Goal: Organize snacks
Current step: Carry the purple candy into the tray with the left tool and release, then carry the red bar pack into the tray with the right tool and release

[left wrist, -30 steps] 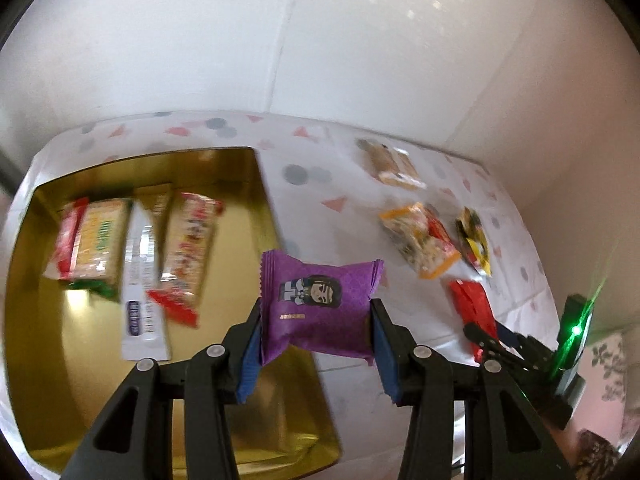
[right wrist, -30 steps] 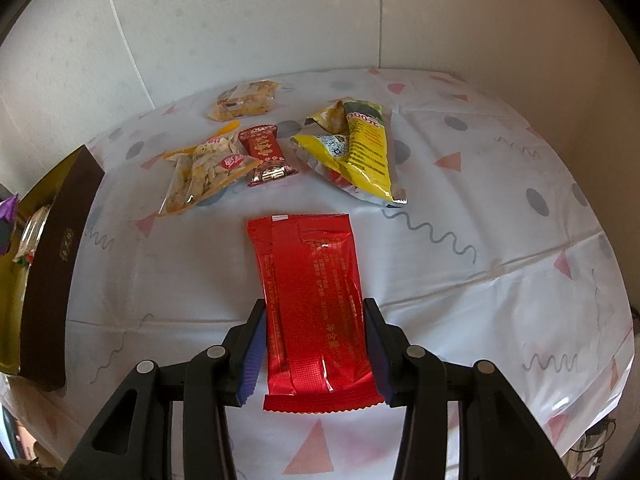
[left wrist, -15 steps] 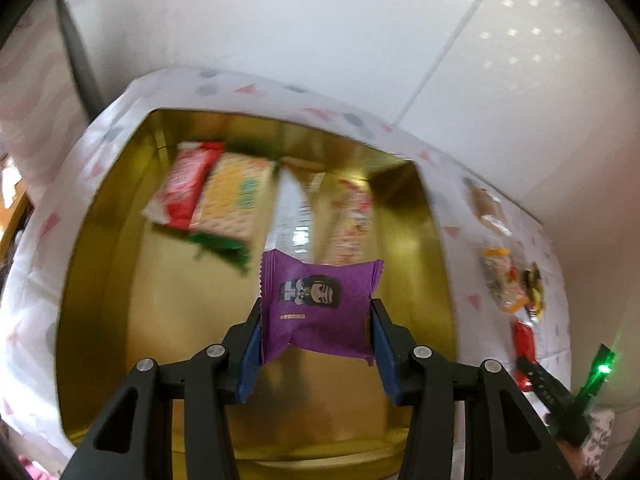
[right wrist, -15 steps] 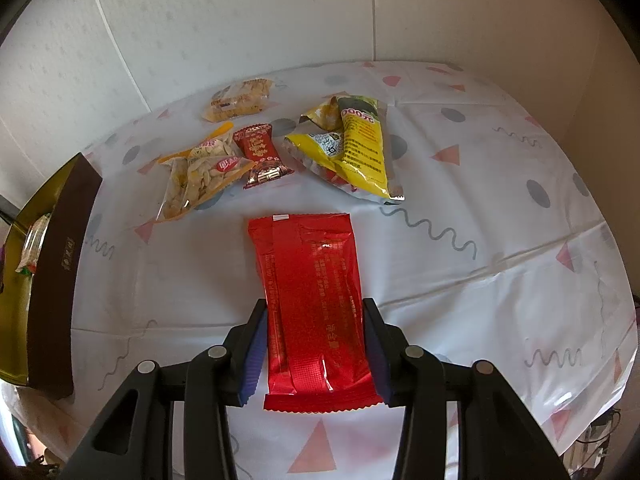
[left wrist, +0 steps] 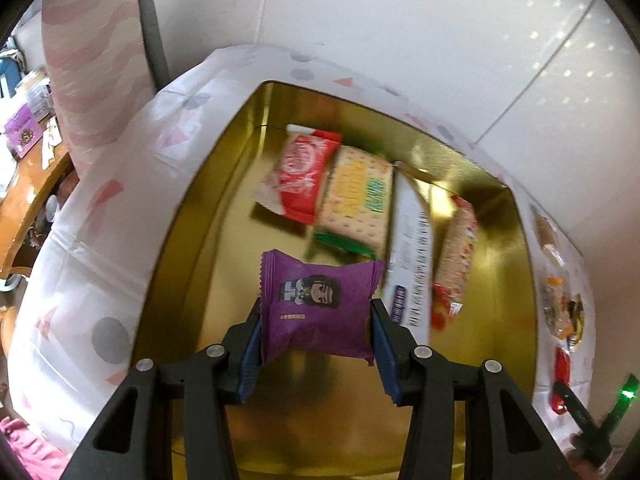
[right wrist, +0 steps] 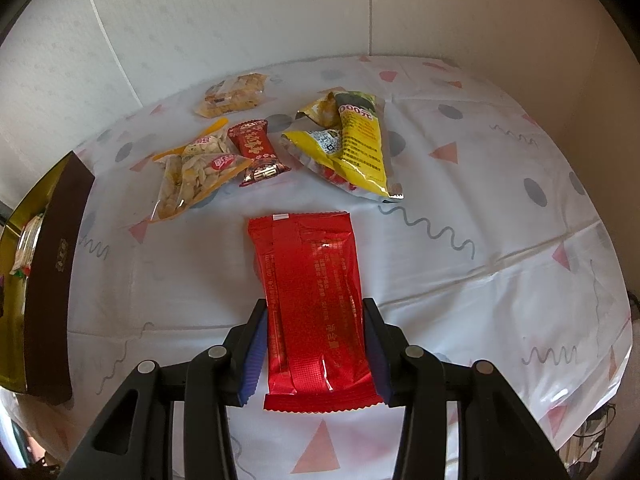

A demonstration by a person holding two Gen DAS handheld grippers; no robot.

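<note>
L gripper (left wrist: 316, 334) clamped on purple snack pack (left wrist: 318, 302), pads pressing both short sides. Pack's long axis runs pad to pad, across the view; printed face toward cam, crimped serrated ends at the pads. Held above the gold tin (left wrist: 192, 208), over its bare near-centre floor, not touching it.

Tin: shiny gold metal, rectangular w/ rounded corners, upright walls. Far half holds 4 packs side by side, long axes pointing away from the cam: red wafer pack (left wrist: 300, 172), cracker pack (left wrist: 358, 196), white bar (left wrist: 412, 256), red/white strip pack (left wrist: 456, 256). Near half of floor is free, so is the strip along the left wall.

R gripper (right wrist: 314, 350) closed on red foil pack (right wrist: 314, 292), pads on its long edges near the bottom end. Long axis points away from cam, flat glossy film, back seam up, zigzag crimp ends. Can't tell if it's lifted or lying on the tablecloth (right wrist: 500, 240).

Cloth is a white plastic sheet w/ triangles/dots. Beyond red pack: clear chip bag (right wrist: 196, 172), small dark-red candy (right wrist: 258, 152), yellow bags (right wrist: 352, 144), clear biscuit pack (right wrist: 232, 94), loosely clustered. Right side of cloth open. Tin's dark outer wall at left edge.
</note>
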